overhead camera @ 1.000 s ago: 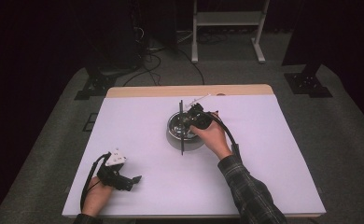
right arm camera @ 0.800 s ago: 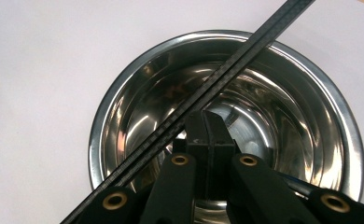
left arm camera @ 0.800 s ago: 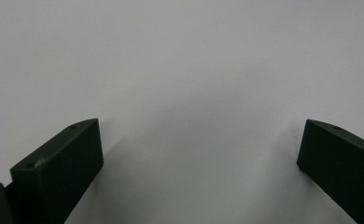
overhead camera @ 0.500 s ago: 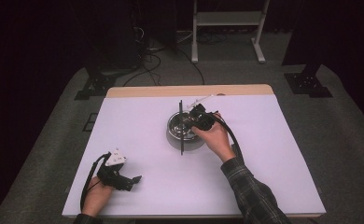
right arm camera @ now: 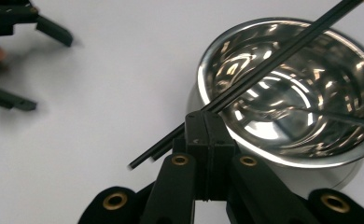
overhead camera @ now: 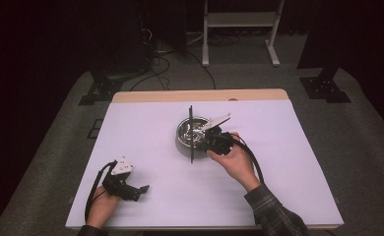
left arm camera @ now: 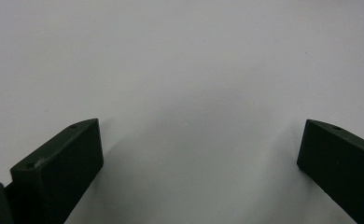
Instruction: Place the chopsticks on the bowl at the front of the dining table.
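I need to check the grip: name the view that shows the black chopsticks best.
The right gripper view: the black chopsticks cross the steel bowl, clamped in the right gripper. The high view shows them as a thin dark line. The left gripper view faces bare table.

Dark room w/ grey carpet floor (overhead camera: 239, 73), white metal stand (overhead camera: 239, 19) behind.

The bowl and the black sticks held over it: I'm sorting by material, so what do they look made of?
Bowl: polished metal, likely stainless steel, with mirror-like streaked reflections. Black sticks: thin, straight and matte, perhaps plastic, lacquered wood or carbon; the look leaves it open.
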Demonstrator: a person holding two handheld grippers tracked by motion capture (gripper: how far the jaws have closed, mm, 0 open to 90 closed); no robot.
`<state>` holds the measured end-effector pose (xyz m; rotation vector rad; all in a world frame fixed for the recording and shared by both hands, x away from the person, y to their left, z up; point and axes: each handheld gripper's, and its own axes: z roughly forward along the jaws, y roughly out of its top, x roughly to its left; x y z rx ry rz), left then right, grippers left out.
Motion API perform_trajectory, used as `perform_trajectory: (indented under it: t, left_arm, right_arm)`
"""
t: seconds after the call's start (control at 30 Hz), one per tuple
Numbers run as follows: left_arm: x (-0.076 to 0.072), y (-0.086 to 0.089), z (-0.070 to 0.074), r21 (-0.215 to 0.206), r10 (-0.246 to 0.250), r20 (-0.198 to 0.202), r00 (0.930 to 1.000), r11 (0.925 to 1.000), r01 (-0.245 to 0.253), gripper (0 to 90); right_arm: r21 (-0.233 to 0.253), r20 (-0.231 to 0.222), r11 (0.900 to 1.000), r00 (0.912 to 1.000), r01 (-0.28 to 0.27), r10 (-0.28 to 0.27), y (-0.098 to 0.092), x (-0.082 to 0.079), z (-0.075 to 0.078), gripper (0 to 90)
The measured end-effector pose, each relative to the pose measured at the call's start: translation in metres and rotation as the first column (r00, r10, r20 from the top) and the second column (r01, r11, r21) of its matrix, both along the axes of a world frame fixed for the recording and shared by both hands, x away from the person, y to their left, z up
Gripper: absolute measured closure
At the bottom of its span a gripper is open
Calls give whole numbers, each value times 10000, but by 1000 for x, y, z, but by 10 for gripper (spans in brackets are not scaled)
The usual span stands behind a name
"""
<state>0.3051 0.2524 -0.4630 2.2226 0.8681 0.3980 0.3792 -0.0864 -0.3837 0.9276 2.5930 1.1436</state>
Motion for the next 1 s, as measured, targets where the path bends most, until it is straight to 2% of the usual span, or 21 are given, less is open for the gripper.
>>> perform_trajectory:
  t: [0.17,0.47,0.67,1.0]
  left_arm:
    - [0,0,0,0,2,7,10000,10000,-2,0]
    - [0,0,0,-28,8,2,10000,10000,-8,0]
    - [0,0,0,-32,14,2,10000,10000,-14,0]
    - [0,0,0,-31,13,2,10000,10000,-13,0]
  right_arm:
    - [-17,-3,9990,9990,-446,446,1,-21,-4,898]
    - [-413,-260,9926,9932,-1141,1131,13,-39,-20,898]
    - [-583,-469,9917,9926,-1150,1123,19,-39,-31,898]
    - [-457,-357,9945,9951,-938,922,17,-31,-32,898]
